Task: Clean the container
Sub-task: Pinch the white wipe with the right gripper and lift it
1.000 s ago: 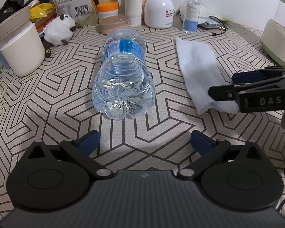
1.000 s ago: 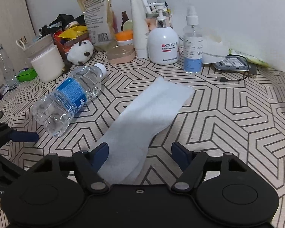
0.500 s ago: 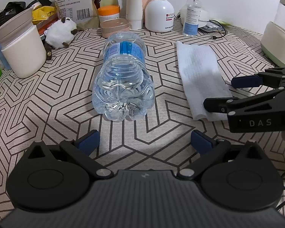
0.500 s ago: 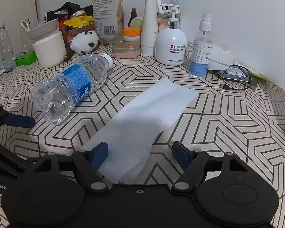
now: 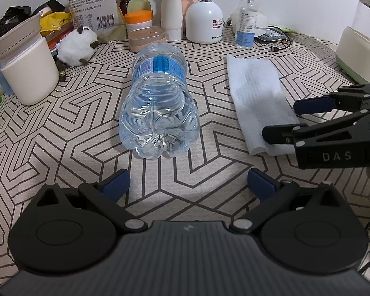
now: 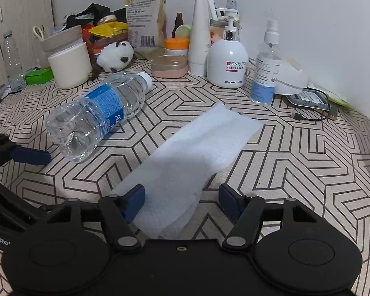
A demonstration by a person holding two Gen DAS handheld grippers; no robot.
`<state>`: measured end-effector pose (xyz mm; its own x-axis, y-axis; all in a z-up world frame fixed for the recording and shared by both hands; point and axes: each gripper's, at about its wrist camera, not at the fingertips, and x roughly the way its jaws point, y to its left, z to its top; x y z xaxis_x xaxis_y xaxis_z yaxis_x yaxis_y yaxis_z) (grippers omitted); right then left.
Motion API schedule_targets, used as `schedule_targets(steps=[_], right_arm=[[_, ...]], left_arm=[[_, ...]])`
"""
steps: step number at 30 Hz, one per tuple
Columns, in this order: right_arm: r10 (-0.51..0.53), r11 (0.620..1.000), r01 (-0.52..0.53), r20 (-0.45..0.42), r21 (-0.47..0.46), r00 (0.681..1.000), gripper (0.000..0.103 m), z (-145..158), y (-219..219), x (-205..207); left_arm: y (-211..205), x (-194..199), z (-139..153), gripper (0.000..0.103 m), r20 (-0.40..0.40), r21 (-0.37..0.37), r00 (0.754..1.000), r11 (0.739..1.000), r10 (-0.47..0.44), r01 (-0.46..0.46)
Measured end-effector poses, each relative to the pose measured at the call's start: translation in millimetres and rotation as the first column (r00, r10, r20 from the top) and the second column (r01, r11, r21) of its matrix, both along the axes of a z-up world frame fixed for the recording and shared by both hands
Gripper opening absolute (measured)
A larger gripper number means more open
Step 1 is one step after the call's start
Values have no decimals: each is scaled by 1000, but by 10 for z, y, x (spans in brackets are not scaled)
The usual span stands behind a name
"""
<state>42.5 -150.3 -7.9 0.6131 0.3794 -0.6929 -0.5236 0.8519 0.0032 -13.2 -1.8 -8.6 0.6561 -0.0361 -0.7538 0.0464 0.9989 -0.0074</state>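
From the left wrist view, the left claw stands wide open and empty, low over the patterned desk, with the water bottle lying on its side straight ahead, base toward the camera and cap end away; against a second ago the bottle looms larger and its base sits nearer the gap between the blue pads, so this claw has crept forward, though pads and bottle remain apart; to the side the right claw has dropped from above the near end of the white wipe to lie low at its near edge, one finger over the tissue. From the right wrist view, the right claw is likewise spread wide and grips nothing; the wipe lies flat on the desk and its near end now falls between the two pads, one pad overlapping its edge, where a second ago the camera rode higher and farther back; the water bottle rests beside the wipe, blue label up, white cap pointing toward the clutter at the wall, with a finger of the left claw just short of its base. In my judgement both claws are closing in for their grasps, the bottle for holding and the wipe for rubbing; no cleaning has begun; the thin tissue may be hard to pinch off the flat surface.
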Motion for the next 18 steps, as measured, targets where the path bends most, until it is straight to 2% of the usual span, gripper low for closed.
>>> schedule_targets(steps=[2,4,5,6,10,12,15,18], right_arm=[[10,1000,-10,3,11,1000,58,6,-22,-4],[9,1000,-9,-2,30,1000,35,19,-54,7],[13,999,-12,-12,51,1000,28,23,-75,19],[17,997,-15,-22,72,1000,14,27,-97,32],[34,987,-24,-61,157,998,12,44,-183,81],[59,970,-37,-87,240,994,12,74,-223,99],[98,928,-46,-124,369,987,12,124,-262,138],[141,869,-48,-154,492,978,12,174,-301,177]], left_arm=[[-11,-7,10,103,-3,8,1000,1000,-3,3],[-11,-22,41,103,-2,6,1000,1000,-10,10],[0,-37,71,103,3,-1,1000,1000,-15,15],[10,-51,101,103,8,-8,1000,1000,-20,20],[65,-121,239,103,41,-28,999,999,-29,30],[114,-161,323,103,69,-23,997,999,-26,28],[234,-199,412,103,95,-29,995,999,-19,22],[364,-231,455,103,111,-36,994,999,-10,14]])
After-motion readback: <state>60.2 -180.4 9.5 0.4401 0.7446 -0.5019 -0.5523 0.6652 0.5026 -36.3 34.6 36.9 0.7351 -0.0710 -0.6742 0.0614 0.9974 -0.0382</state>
